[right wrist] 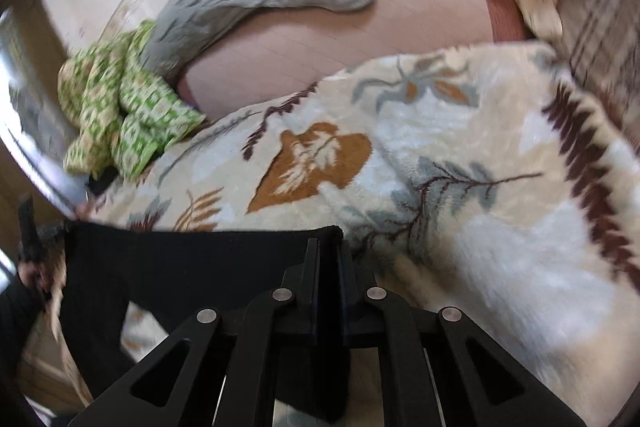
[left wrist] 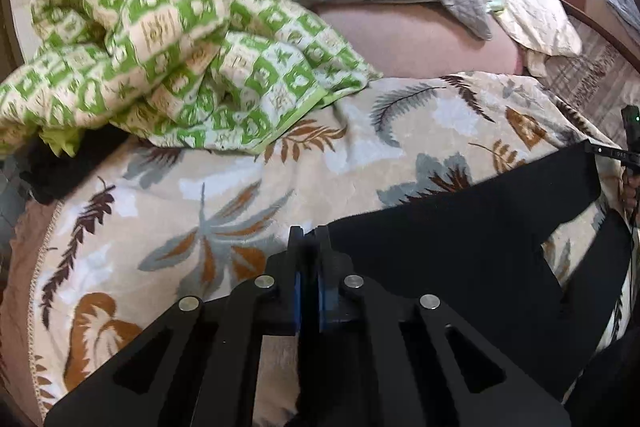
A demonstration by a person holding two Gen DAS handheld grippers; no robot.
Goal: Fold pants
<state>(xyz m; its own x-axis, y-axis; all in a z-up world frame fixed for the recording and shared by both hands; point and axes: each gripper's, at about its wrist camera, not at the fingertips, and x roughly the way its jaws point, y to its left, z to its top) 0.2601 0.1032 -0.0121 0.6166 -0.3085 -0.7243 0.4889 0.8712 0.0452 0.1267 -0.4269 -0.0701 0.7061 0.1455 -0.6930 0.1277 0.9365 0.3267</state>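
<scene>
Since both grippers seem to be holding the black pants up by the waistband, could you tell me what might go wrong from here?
1. The left gripper and right gripper each pinch only a corner of the black pants; a corner may slip out.
2. The legs hang loose, so they may land twisted on the leaf-print blanket.
3. The green checked quilt is bunched close by, so a wide swing could snag it.

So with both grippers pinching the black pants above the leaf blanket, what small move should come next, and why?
Probably lower both together to lay the pants flat. The left gripper and right gripper each have jaws shut on a top corner of the black pants, which hang stretched between them over the leaf-print blanket.
</scene>
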